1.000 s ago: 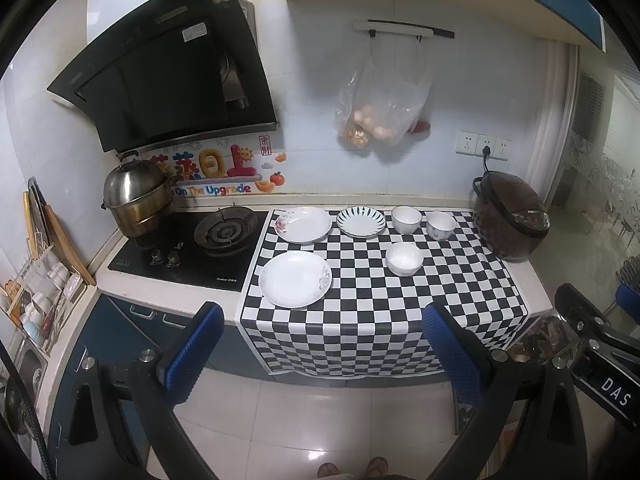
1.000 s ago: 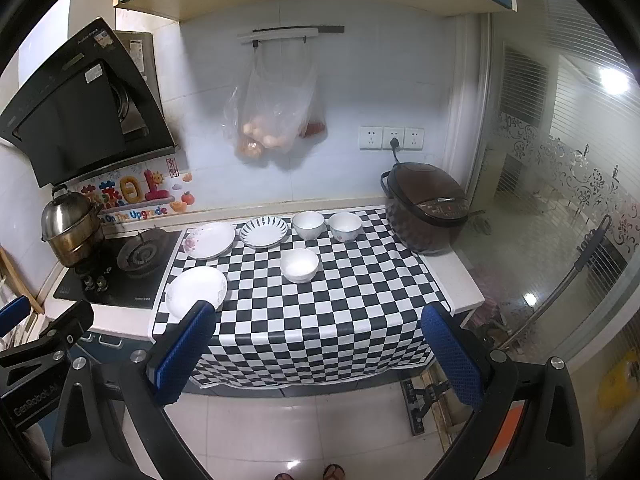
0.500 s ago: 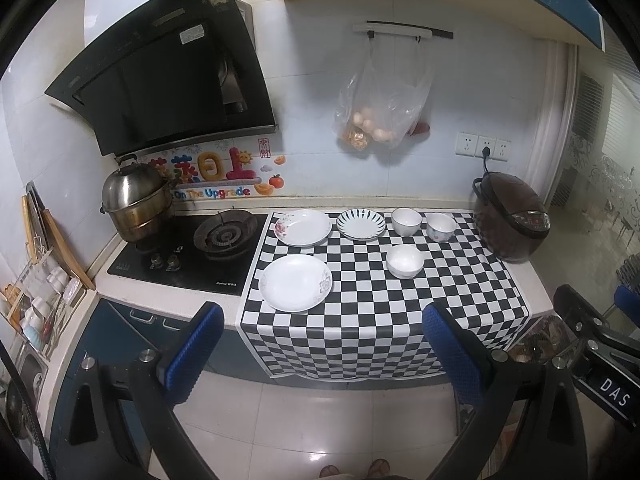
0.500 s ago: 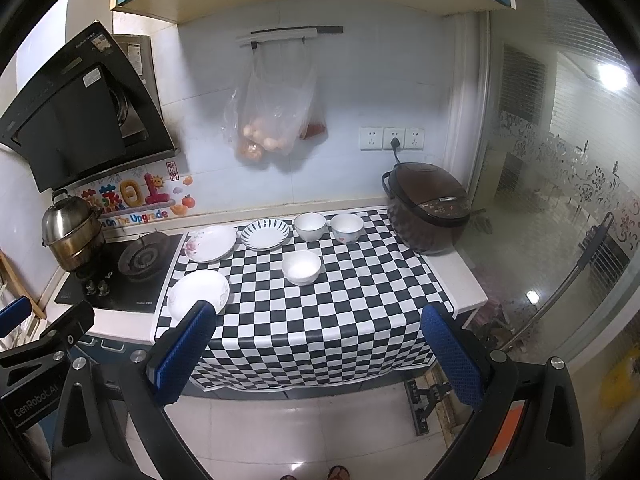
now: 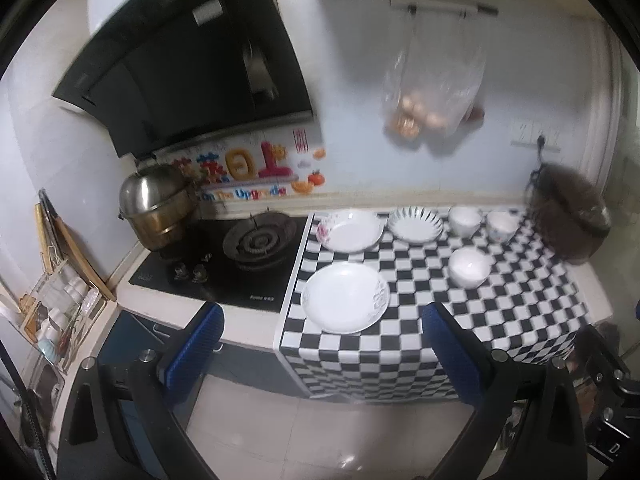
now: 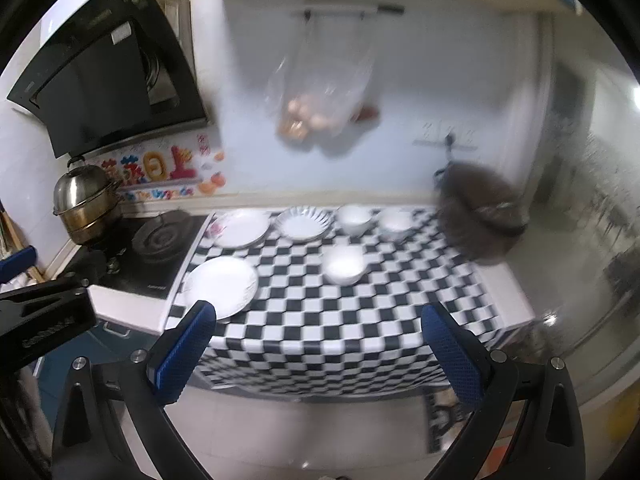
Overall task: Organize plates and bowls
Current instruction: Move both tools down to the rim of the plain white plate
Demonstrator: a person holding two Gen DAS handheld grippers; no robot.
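The left tongs (image 5: 320, 340) and the right tongs (image 6: 318, 344) are both hanging spread wide and gripping nothing, well short of the table's (image 5: 592, 280) front edge; their blue pads are framing the black-and-white checkered cloth (image 5: 500, 300). On that cloth, a large plain white plate (image 5: 345, 297) is sitting near the front left corner; a white plate with a pink flower print (image 5: 349, 231) and a white plate with dark radial stripes (image 5: 416, 225) are lying along the back edge, with two small white bowls (image 5: 465, 220) (image 5: 502, 227) beside them toward the right; a third white bowl (image 5: 469, 267) is standing apart, in front of those two. The left view alone is showing the dish rack (image 5: 60, 304) past the table's left end; the right view alone is showing the frosted glass door (image 6: 592, 208) on the right; each view is catching the other tool at its margin. Compared with half a second ago, both cameras are sitting closer to the table and the crockery is looming larger; both pictures are now smeared with motion blur; the dishes themselves are lying where they were.
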